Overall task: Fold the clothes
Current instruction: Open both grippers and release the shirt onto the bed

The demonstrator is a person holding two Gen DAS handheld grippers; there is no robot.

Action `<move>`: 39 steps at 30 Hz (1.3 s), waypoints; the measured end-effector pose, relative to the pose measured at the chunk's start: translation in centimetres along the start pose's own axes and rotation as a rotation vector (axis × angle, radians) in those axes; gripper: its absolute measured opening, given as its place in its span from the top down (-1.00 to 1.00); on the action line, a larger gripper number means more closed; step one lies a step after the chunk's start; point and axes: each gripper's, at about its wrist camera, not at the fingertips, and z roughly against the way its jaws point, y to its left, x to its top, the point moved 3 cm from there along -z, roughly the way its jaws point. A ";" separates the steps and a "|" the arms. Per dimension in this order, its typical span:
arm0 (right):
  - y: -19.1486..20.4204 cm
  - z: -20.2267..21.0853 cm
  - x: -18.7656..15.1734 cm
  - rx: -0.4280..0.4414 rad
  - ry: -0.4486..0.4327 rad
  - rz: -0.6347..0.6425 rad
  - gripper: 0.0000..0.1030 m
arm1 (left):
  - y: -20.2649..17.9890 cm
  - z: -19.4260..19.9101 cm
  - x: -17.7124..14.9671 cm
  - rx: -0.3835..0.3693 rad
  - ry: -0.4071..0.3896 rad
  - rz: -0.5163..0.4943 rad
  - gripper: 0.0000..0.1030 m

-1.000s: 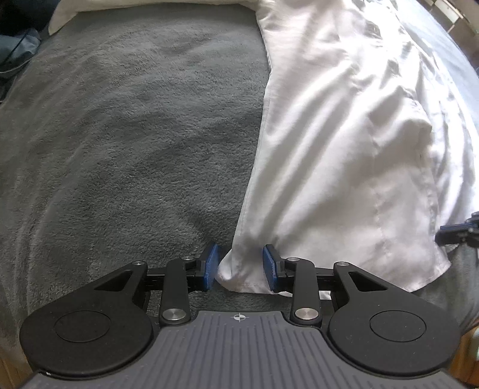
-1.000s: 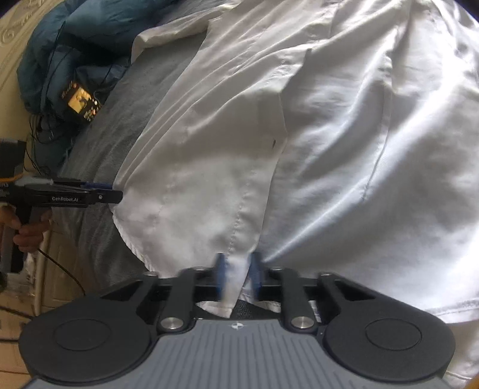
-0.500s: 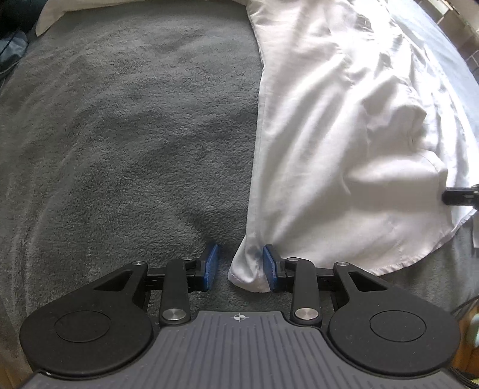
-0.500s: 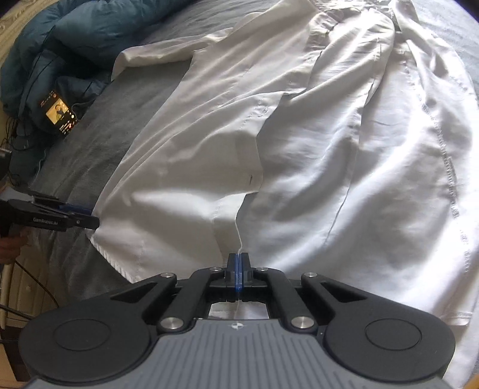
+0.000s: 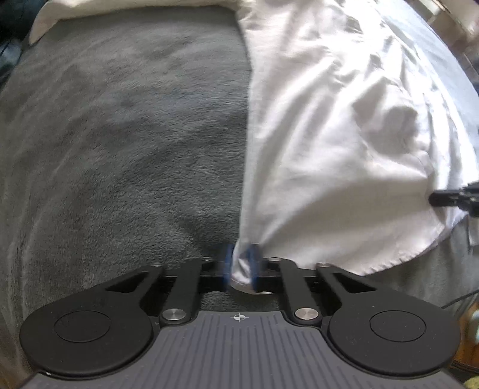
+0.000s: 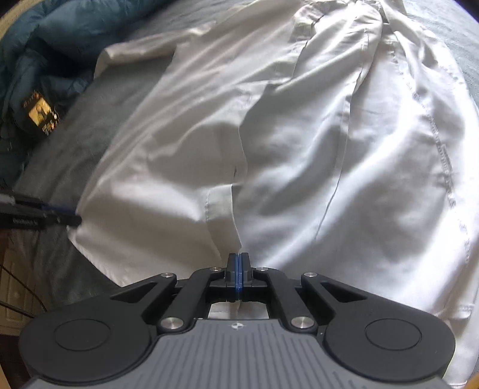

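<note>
A white shirt [image 5: 335, 143] lies spread on a grey blanket [image 5: 119, 149]. In the left wrist view, my left gripper [image 5: 241, 266] has its blue pads closed on the shirt's lower left hem corner. In the right wrist view, my right gripper [image 6: 238, 269] is shut on the shirt [image 6: 299, 149] at the bottom hem, near the front placket. Each gripper shows in the other's view: the right one [image 5: 449, 199] at the right edge, the left one [image 6: 39, 214] at the left edge.
A dark blue quilt [image 6: 45, 45] with a yellow label [image 6: 40, 112] is bunched at the blanket's far left. A white pillow edge [image 5: 119, 6] lies along the far side. The blanket [image 6: 74, 143] is bare left of the shirt.
My left gripper has closed from open onto the hem corner. My right gripper closed on the hem earlier and stays shut. The shirt's hem is pulled tauter between them.
</note>
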 end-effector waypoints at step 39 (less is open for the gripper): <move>2.3 -0.2 8.5 0.034 -0.057 0.090 0.69 | 1.9 6.1 14.1 -0.150 -0.213 0.243 0.35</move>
